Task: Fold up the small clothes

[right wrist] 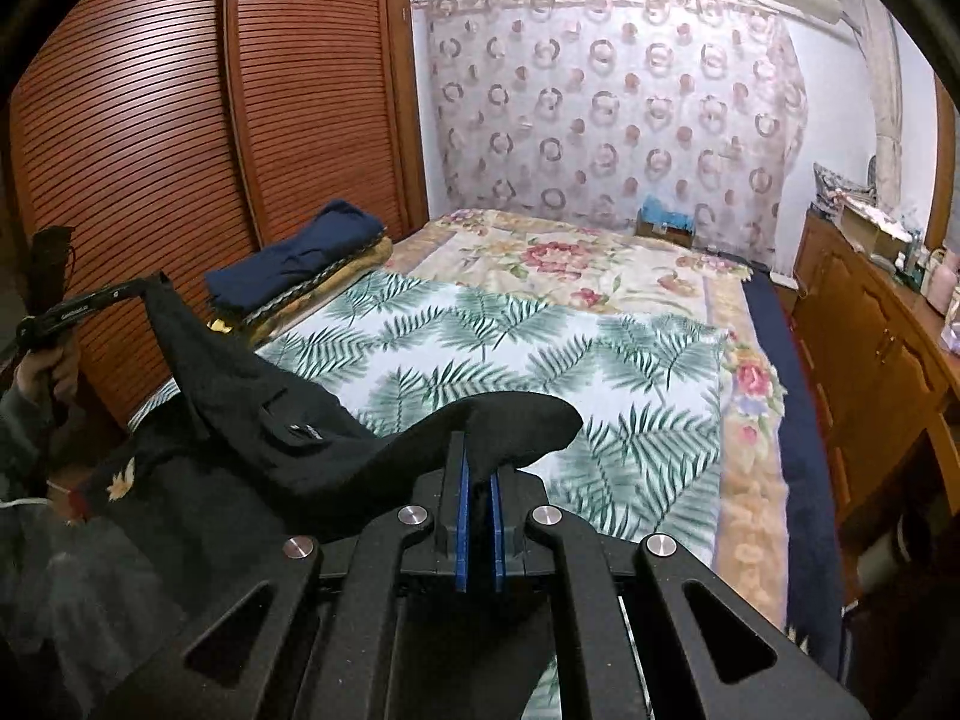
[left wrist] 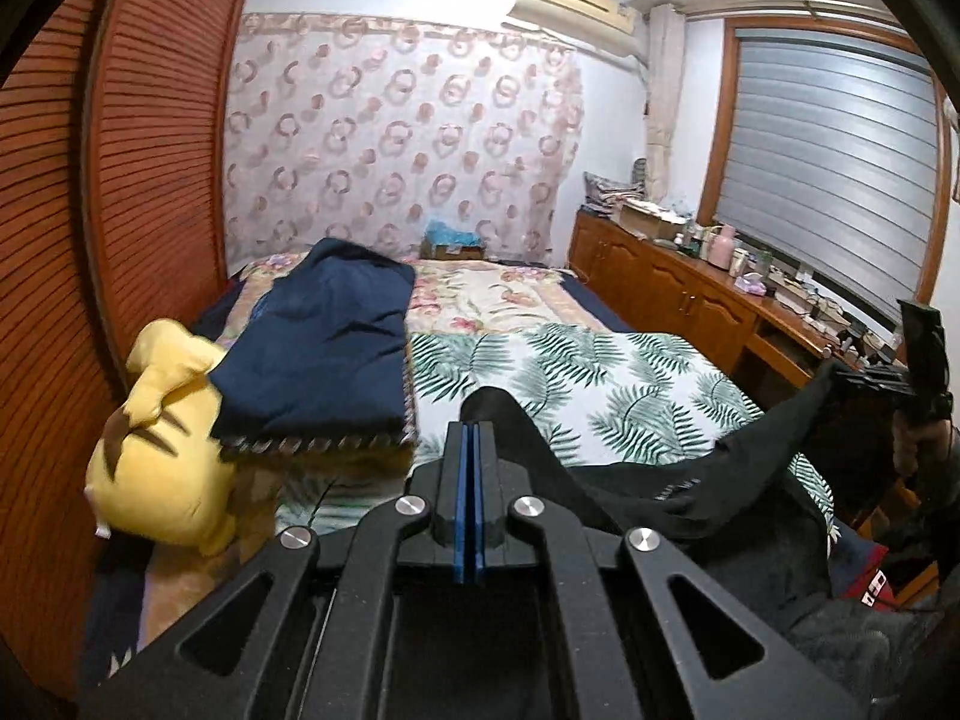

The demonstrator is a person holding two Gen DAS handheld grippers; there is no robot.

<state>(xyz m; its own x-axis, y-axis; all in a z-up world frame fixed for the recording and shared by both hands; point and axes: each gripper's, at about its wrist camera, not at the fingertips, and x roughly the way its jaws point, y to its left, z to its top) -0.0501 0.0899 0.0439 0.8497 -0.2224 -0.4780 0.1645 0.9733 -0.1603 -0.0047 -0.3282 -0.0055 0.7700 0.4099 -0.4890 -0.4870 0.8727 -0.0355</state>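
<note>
A black garment [left wrist: 690, 480] hangs stretched between my two grippers above the near end of the bed. In the left wrist view, my left gripper [left wrist: 472, 429] is shut on one edge of it, with the blue pads together and cloth bunched at the tips. My right gripper [left wrist: 852, 375] shows at the right edge, holding the other end. In the right wrist view, the right gripper [right wrist: 477, 462] is shut on a fold of the black garment [right wrist: 240, 396]. The left gripper [right wrist: 135, 289] is at the far left, gripped by a hand.
The bed carries a palm-leaf sheet [right wrist: 480, 342] and a floral blanket [right wrist: 570, 258] behind it. A folded navy blanket stack [left wrist: 324, 348] and a yellow plush toy [left wrist: 162, 462] lie at its left side by the louvered wardrobe [right wrist: 180, 120]. A cluttered wooden cabinet [left wrist: 690, 294] lines the right.
</note>
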